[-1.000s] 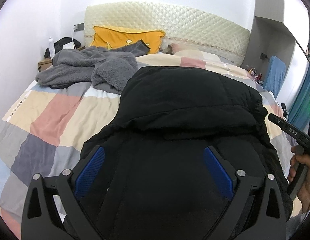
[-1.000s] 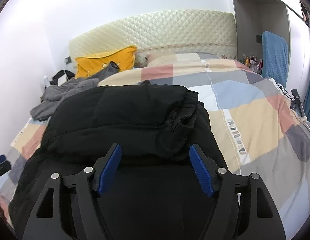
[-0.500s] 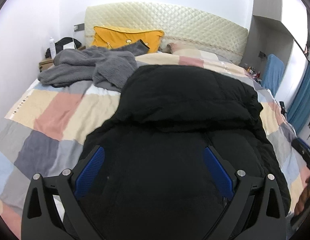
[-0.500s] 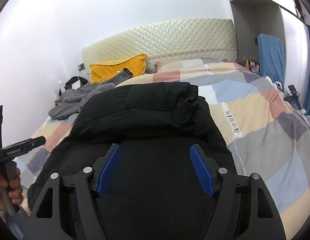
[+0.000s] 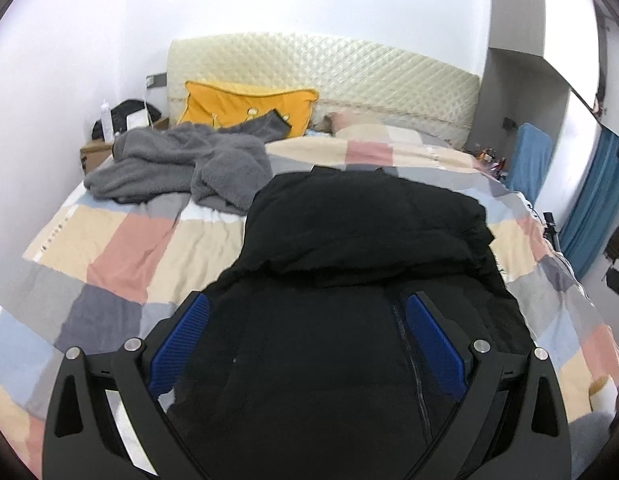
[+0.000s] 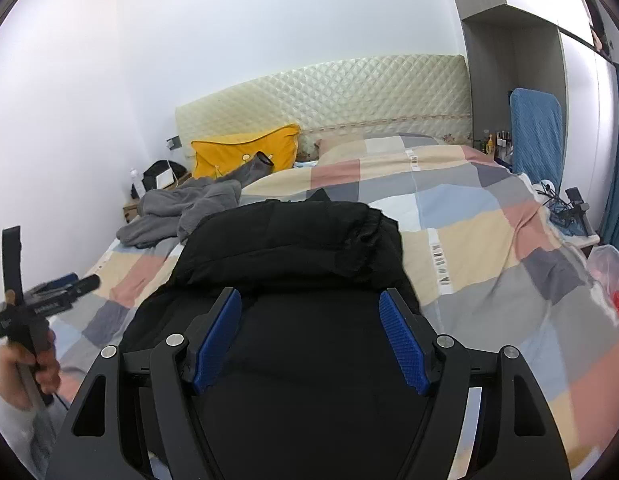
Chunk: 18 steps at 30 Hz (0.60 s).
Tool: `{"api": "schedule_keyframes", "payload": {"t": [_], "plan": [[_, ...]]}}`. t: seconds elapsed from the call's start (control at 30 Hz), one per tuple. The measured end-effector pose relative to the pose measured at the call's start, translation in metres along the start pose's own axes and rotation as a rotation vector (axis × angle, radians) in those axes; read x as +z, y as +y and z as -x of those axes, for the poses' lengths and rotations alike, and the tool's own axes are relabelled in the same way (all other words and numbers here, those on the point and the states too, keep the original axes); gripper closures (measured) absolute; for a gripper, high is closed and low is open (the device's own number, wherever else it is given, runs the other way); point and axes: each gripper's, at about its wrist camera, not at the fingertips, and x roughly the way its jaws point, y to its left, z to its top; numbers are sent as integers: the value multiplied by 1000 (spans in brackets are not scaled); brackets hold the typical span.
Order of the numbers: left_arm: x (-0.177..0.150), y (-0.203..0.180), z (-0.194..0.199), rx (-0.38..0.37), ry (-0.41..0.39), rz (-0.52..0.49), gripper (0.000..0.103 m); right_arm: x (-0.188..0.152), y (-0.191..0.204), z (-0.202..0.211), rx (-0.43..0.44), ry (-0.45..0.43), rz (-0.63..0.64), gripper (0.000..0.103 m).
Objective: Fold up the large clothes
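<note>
Bright, even room light; fisheye-warped, dark-vignetted corners.

Yellow pillow (image 5: 249, 106) against quilted headboard (image 5: 349, 64), checked duvet (image 5: 121, 248).

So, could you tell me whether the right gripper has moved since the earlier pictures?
Yes: the right gripper has pulled back and up from the black coat; the headboard looks farther.
</note>
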Motion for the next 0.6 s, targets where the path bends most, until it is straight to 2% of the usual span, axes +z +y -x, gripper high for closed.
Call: {"api": "schedule_keyframes", "payload": {"t": [0.17,0.3,0.4,0.5,0.6], "plan": [[19,15,41,-36,-3,-52,4,13,-33,28,23,63,-25,31],[31,38,67,0,-39,-99,4,13,-61,43,32,172,-40,31],[37,61,69,-43,19,-89,4,11,-76,47,39,266,-43,31],[40,83,67,-34,70,-65,4,9,-88,52,50,309,-71,31],[38,116,66,-23,122,0,4,7,-100,50,80,351,-125,30]]}}
